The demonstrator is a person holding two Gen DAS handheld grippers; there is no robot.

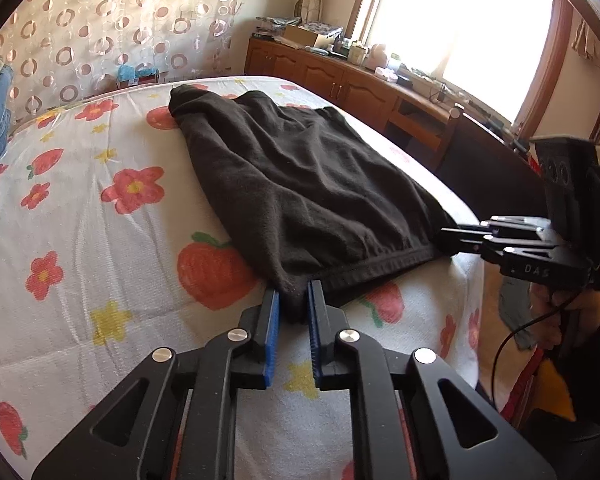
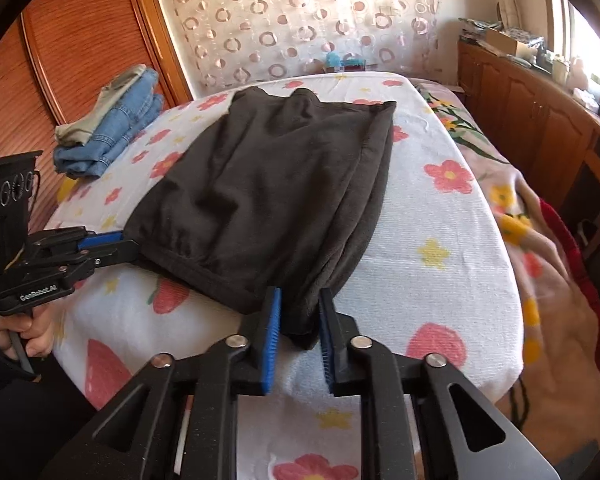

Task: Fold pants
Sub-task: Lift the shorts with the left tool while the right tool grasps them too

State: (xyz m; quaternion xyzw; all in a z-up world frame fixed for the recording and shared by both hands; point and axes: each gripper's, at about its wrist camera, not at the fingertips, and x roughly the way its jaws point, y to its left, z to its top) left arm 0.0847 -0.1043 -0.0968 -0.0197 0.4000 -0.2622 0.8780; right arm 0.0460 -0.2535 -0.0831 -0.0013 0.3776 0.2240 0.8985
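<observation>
Black pants are lying folded on the bed, waistband along the near edge and the rest running toward the far edge. Left gripper has its blue pads pinched narrow on the near left corner of the waistband, and right gripper is clamped the same way on the near right corner. Both corners sit right at the mattress edge. There's a stack of jeans over at the far left corner, well apart from the pants.

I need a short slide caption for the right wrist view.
Both grippers pinch the near corners of black pants on a flowered bed.
</observation>
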